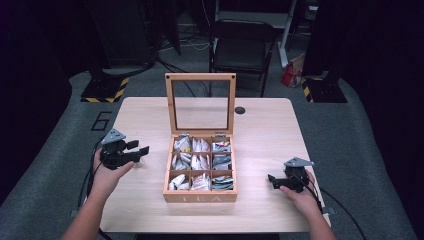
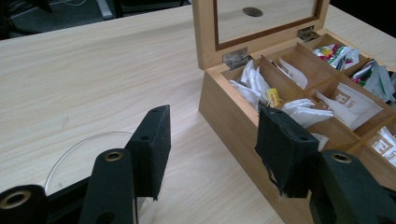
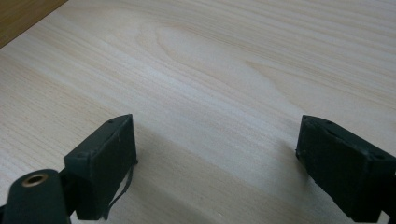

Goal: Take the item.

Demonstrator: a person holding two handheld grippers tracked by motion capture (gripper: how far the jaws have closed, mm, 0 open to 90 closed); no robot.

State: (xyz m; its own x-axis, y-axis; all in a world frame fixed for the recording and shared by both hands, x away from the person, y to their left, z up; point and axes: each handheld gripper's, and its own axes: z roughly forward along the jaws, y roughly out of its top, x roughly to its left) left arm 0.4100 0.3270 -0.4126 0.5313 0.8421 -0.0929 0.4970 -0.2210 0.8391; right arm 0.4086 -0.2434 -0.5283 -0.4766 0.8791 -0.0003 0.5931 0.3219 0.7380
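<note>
A wooden tea box (image 1: 200, 196) marked "TEA" stands open mid-table, its glass lid (image 1: 200, 102) upright. Tea bags (image 1: 201, 161) fill its nine compartments. My left gripper (image 1: 138, 148) is held just left of the box, open and empty, pointing toward it. In the left gripper view the box's near wall (image 2: 233, 116) and its white tea bags (image 2: 252, 84) lie just beyond the open jaws (image 2: 212, 149). My right gripper (image 1: 271, 180) rests on the table right of the box, open, with bare wood between its fingers (image 3: 217, 158).
The light wooden table (image 1: 140, 115) has a small black round grommet (image 1: 240, 110) behind the box. A black folding chair (image 1: 242, 45) stands beyond the far edge. A thin clear cable loop (image 2: 79, 144) lies on the table under my left gripper.
</note>
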